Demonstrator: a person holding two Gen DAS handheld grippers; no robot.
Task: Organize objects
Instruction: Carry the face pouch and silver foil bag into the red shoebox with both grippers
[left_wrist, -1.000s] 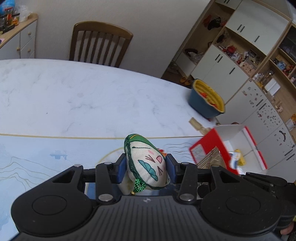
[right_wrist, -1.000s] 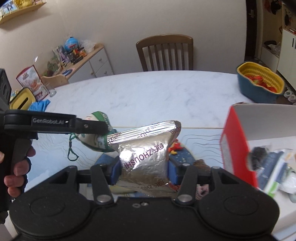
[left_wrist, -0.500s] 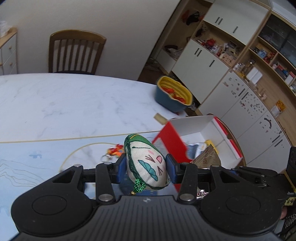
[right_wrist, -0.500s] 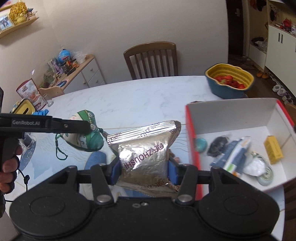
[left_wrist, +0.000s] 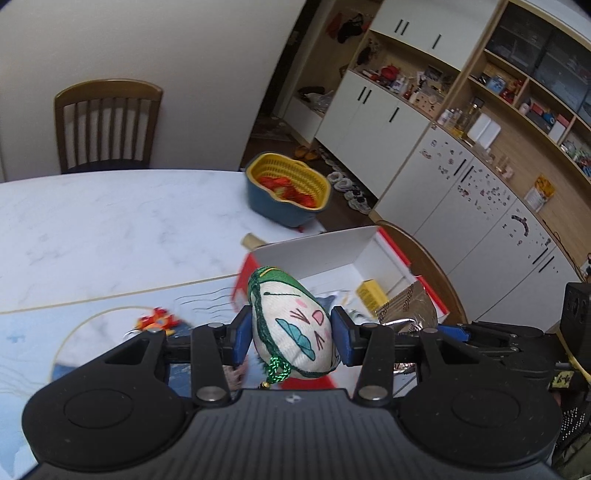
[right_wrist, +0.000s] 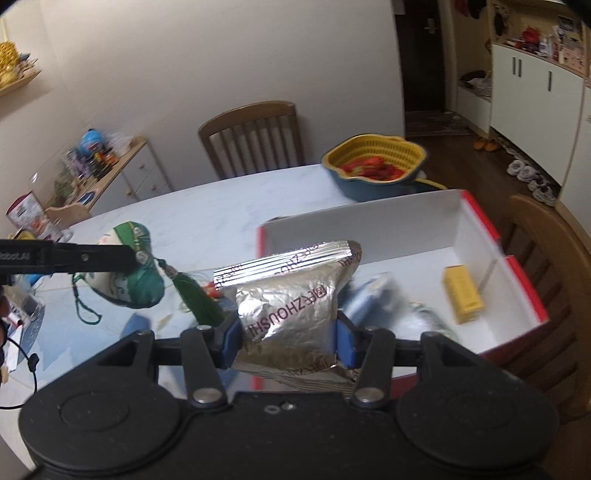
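My left gripper (left_wrist: 291, 334) is shut on a stuffed sachet (left_wrist: 295, 328), cream with a drawn face, green trim and a green tassel; it hangs above the near left corner of a red box (left_wrist: 354, 245) with a white inside. In the right wrist view my right gripper (right_wrist: 288, 341) is shut on a silver foil packet (right_wrist: 291, 295), held over the same red box (right_wrist: 480, 218). That view also shows the sachet (right_wrist: 129, 280) to the left in the other gripper. A yellow carton (right_wrist: 463, 293) and several blurred items lie in the box.
A blue and yellow basket (right_wrist: 376, 166) of red things stands on the white marble table (left_wrist: 110, 221) behind the box. A small red toy (left_wrist: 157, 320) lies on the pale blue mat (left_wrist: 33, 332). Wooden chairs (right_wrist: 255, 136) stand around the table, cupboards (left_wrist: 388, 122) at the right.
Both grippers have carried their loads to the right and a little up, from over the mat to the red box. Both grips are unchanged.
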